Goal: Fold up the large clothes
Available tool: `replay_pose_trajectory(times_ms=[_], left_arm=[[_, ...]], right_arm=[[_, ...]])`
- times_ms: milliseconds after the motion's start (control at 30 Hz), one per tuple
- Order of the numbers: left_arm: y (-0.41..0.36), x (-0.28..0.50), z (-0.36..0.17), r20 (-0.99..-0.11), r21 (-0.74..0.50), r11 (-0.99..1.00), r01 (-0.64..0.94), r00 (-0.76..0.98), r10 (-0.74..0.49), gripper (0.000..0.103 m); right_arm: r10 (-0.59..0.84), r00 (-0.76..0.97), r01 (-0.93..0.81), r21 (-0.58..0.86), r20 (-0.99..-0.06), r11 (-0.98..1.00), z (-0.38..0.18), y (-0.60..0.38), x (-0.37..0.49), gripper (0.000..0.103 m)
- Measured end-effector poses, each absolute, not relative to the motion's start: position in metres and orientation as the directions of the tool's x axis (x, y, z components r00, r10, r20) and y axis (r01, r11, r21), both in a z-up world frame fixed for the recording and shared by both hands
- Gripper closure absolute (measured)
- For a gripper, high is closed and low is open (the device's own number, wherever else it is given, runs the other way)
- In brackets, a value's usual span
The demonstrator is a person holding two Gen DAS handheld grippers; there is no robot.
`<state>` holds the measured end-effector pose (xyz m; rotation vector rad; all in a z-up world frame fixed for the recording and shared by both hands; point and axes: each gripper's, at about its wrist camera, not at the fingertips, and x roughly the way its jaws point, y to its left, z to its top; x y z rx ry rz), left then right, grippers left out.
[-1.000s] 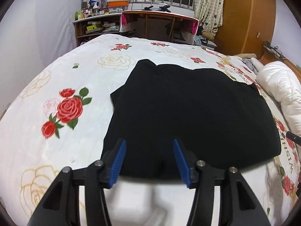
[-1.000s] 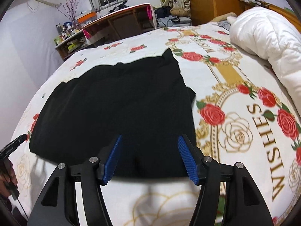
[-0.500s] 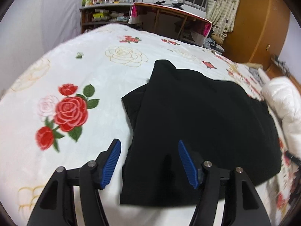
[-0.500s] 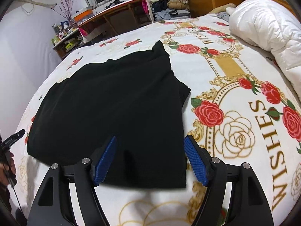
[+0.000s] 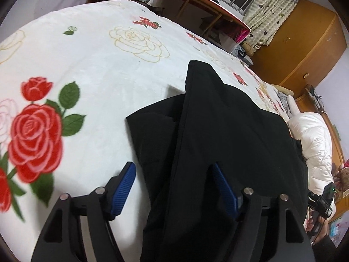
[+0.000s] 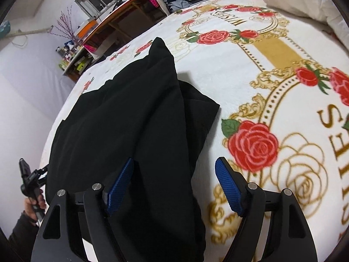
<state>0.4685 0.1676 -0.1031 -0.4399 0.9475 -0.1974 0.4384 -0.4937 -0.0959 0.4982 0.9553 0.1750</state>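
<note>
A large black garment (image 5: 229,131) lies flat on the rose-patterned blanket (image 5: 98,69), with a sleeve flap sticking out at each side. My left gripper (image 5: 173,172) hovers low over the garment's left edge. Its jaws are opening, and the edge lies below the gap, with one blue pad (image 5: 124,183) over the blanket. In the right wrist view my right gripper (image 6: 175,166) hangs over the right edge of the garment (image 6: 130,109). Its jaws are opening too, astride that edge. Neither gripper's pads press on the cloth.
A white duvet (image 5: 314,139) is piled at the head of the bed. Beyond the far edge of the bed stand a desk (image 5: 202,4), cluttered shelves (image 6: 74,63) and a wooden wardrobe (image 5: 294,50). A person's hand (image 6: 32,203) shows at the left edge of the right wrist view.
Both grippers have sunk towards the bed and slid outward from the garment's near hem to its side edges. Their jaws have spread wider and both views have rolled.
</note>
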Motion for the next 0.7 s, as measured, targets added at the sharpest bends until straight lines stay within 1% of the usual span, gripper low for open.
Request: replay_pose_trajectory(times_ms=[67, 167, 267, 333, 467, 633, 700], left_arm=[[0.163, 0.474, -0.107, -0.735, -0.458, 0.889, -0.017, 0.57, -0.367, 0.025], [0.159, 0.48, -0.114, -0.732, -0.473, 0.881, -0.019, 0.566, -0.38, 0.018], [0.165, 0.483, -0.128, -0.715, -0.54, 0.841, -0.038, 0.549, -0.434, 0.013], [0.169, 0.483, -0.134, -0.695, -0.577, 0.816, -0.041, 0.55, -0.464, 0.011], [0.161, 0.482, -0.133, -0.708, -0.544, 0.839, -0.033, 0.555, -0.437, 0.008], [0.144, 0.486, -0.13, -0.733, -0.478, 0.876, -0.062, 0.578, -0.359, 0.01], [0.138, 0.486, -0.129, -0.74, -0.458, 0.886, -0.077, 0.586, -0.331, 0.012]], right_arm=[[0.377, 0.57, 0.066, 0.498, -0.73, 0.865, -0.099, -0.496, 0.445, 0.026], [0.405, 0.566, 0.054, 0.522, -0.719, 0.851, -0.104, -0.497, 0.455, 0.026], [0.445, 0.557, 0.043, 0.559, -0.701, 0.828, -0.11, -0.497, 0.464, 0.026], [0.486, 0.54, 0.042, 0.598, -0.687, 0.8, -0.119, -0.496, 0.469, 0.025], [0.521, 0.521, 0.045, 0.632, -0.676, 0.774, -0.132, -0.492, 0.474, 0.025], [0.468, 0.528, 0.028, 0.565, -0.709, 0.825, -0.127, -0.479, 0.477, 0.025], [0.453, 0.528, 0.027, 0.548, -0.718, 0.836, -0.125, -0.474, 0.478, 0.028]])
